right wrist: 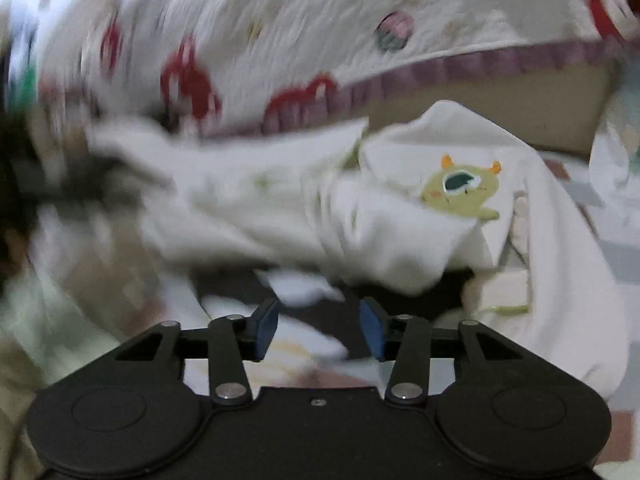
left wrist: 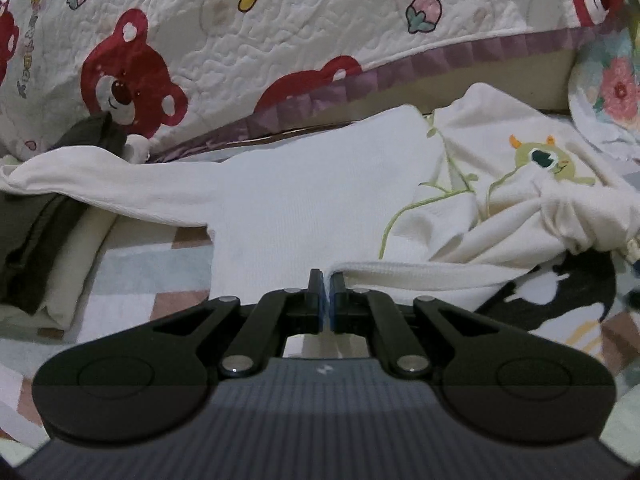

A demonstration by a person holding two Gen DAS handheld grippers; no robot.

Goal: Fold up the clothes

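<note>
A cream long-sleeved top [left wrist: 312, 200] lies spread on the bed, one sleeve [left wrist: 100, 176] stretched out to the left. Its ribbed hem [left wrist: 420, 272] runs right from my left gripper [left wrist: 328, 280], which is shut on that hem's edge. The right half of the top is bunched up and shows a green one-eyed monster print [left wrist: 548, 160]. In the blurred right wrist view the same print [right wrist: 464, 192] sits on the crumpled cloth [right wrist: 360, 220]. My right gripper [right wrist: 318, 320] stands open just in front of that cloth, with nothing between its blue pads [right wrist: 266, 328].
A quilt with red bears [left wrist: 240, 40] and a purple border rises behind the top. Folded dark and cream clothes [left wrist: 36, 240] lie at the left. A floral pillow [left wrist: 612, 92] is at the far right. The bed sheet [left wrist: 140, 276] has pastel checks and a black-and-white figure [left wrist: 560, 292].
</note>
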